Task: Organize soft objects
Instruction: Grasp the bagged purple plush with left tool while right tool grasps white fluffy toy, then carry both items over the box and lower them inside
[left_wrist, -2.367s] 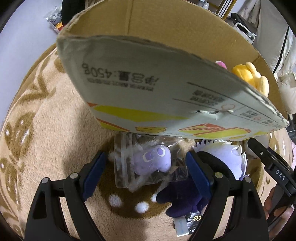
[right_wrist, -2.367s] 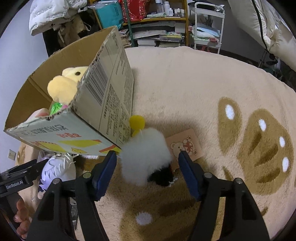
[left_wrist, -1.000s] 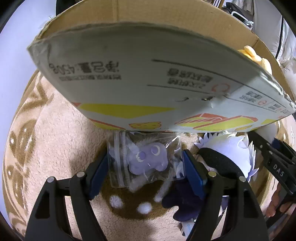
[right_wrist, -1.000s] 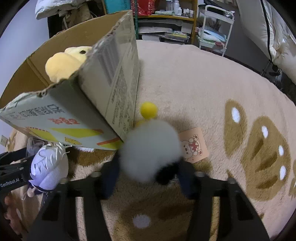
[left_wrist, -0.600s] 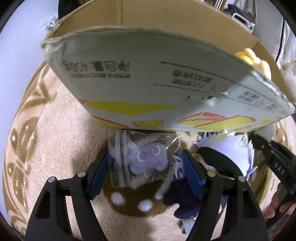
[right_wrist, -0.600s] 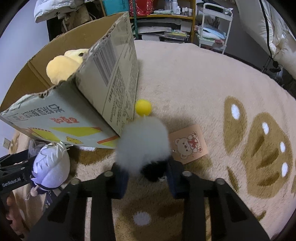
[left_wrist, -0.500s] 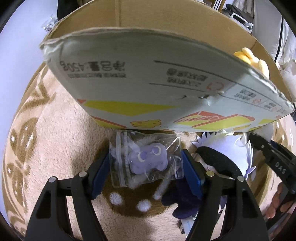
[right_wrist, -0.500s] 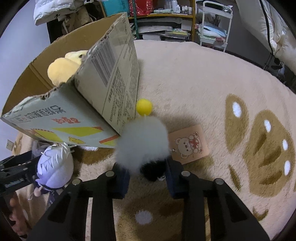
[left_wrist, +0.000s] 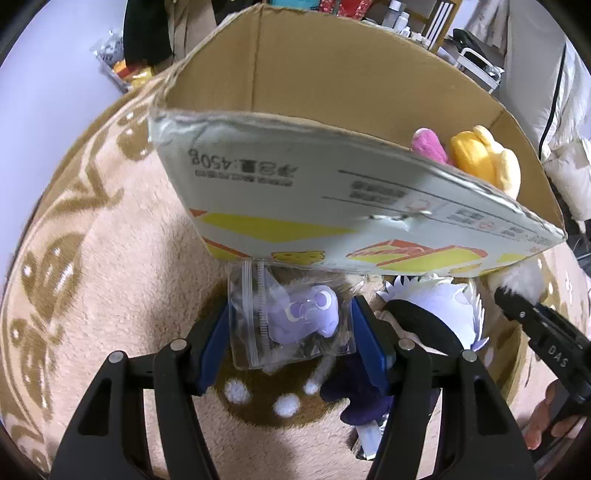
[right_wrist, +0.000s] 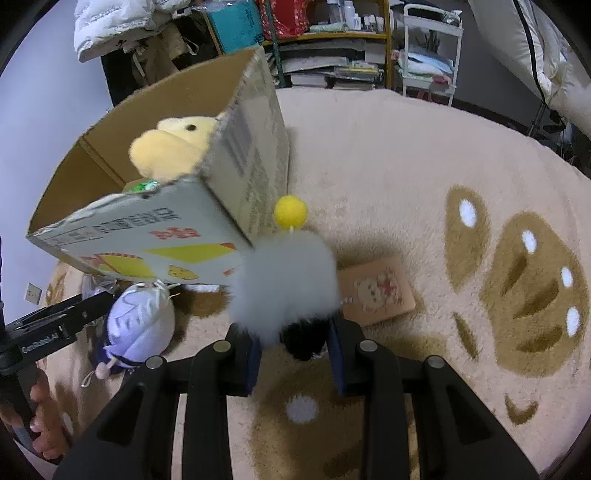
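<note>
A clear zip bag holding a small purple plush (left_wrist: 306, 314) lies on the rug against the foot of the cardboard box (left_wrist: 295, 192). My left gripper (left_wrist: 291, 321) straddles it, jaws closing, both blue pads pressing the bag's crumpled sides. My right gripper (right_wrist: 293, 343) is shut on a white fluffy toy (right_wrist: 288, 280) with a black underside and a yellow pom-pom (right_wrist: 290, 210), beside the box's corner (right_wrist: 229, 206). A yellow plush (right_wrist: 166, 147) and a pink one (left_wrist: 428, 144) sit inside the box.
A doll with pale lilac hair (right_wrist: 142, 325) lies on the beige patterned rug (right_wrist: 406, 166) between the two grippers. A bear-print card (right_wrist: 380, 291) lies right of the fluffy toy. Shelves and a cart stand beyond the rug.
The left jaws have narrowed from wide around the bag to pressing on it. The right jaws went from open around the fluffy toy to shut on it.
</note>
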